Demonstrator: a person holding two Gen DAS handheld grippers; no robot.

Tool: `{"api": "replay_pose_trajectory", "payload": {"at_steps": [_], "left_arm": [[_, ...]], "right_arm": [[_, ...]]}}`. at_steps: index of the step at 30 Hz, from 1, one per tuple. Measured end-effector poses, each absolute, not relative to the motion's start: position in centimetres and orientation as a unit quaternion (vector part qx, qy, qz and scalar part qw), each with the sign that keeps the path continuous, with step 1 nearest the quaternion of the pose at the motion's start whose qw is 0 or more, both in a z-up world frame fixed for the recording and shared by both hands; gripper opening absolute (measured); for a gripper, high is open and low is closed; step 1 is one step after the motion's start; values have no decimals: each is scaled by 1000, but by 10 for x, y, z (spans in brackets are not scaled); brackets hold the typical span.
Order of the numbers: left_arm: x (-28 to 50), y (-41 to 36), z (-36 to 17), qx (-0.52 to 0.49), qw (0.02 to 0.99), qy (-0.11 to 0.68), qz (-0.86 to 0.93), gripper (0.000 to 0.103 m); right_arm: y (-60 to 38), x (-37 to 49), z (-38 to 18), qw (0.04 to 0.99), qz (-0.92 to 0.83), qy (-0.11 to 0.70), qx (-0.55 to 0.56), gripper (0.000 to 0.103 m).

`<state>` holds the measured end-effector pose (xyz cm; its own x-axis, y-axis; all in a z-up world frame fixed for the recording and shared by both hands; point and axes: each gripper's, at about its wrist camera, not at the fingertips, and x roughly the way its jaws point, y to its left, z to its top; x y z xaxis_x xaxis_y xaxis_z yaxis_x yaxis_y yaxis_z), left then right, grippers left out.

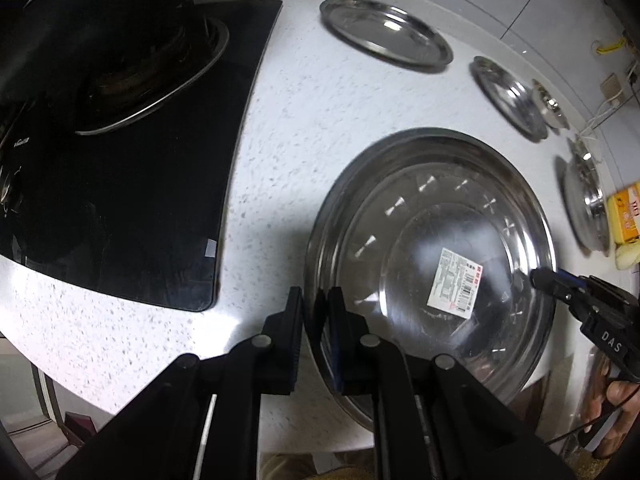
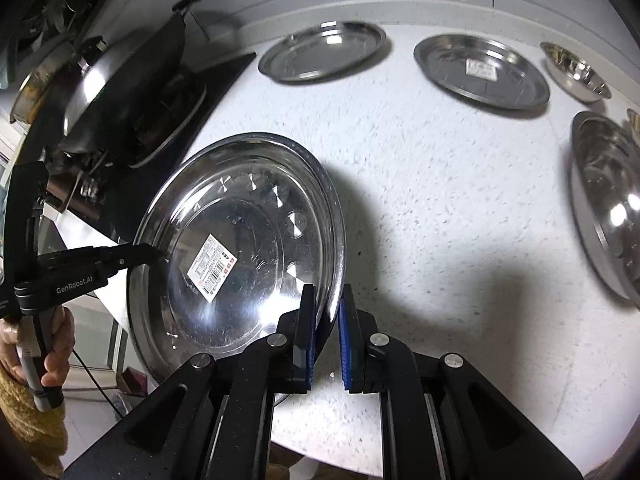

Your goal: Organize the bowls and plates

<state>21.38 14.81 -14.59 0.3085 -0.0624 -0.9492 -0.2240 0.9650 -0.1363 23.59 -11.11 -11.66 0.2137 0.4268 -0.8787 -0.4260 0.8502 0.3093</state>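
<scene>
A large round steel plate (image 1: 400, 220) (image 2: 248, 208) with a white barcode label (image 1: 456, 280) in its middle is held slightly tilted just above the speckled white counter (image 2: 440, 200), casting a shadow on it. My left gripper (image 1: 316, 300) is shut on the plate's near rim in the left wrist view. My right gripper (image 2: 328, 292) is shut on the opposite rim. Each gripper shows in the other's view, pinching the far rim: the right gripper (image 1: 540, 278) and the left gripper (image 2: 154, 254).
Along the back wall lie a steel plate (image 2: 324, 50), a labelled steel plate (image 2: 480, 70) and a small bowl (image 2: 576, 70). A larger steel bowl (image 2: 604, 200) stands to the right. A black stove (image 1: 140, 180) with a wok (image 2: 124, 92) is on the left. A yellow packet (image 1: 626, 216) lies far right.
</scene>
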Motion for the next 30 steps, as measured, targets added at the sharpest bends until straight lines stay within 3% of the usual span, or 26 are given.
{"api": "replay_pose_trajectory", "payload": {"at_steps": [14,19,25,26,28,30], "left_arm": [[210,158,-136,-150,827,540,42,10],[212,153,-107,-104,849,515,53,11],[238,123,-78,-104,860,500,3,12],[243,117,-76,-108,860,498,-4,14],[254,101,-72,-118,862,493,-23,41],[267,85,-68,-132,861,490,-48,59]], "right_arm": [[-123,237,-130,775,273,569,9,13],[-133,240,-119,790,267,551,3,37],[-148,253,-91,816,266,513,-3,49],[-150,257,-87,820,265,508,-1,50],[-160,270,-77,827,262,497,1,61],[-173,287,-67,838,250,486,-2,69]]}}
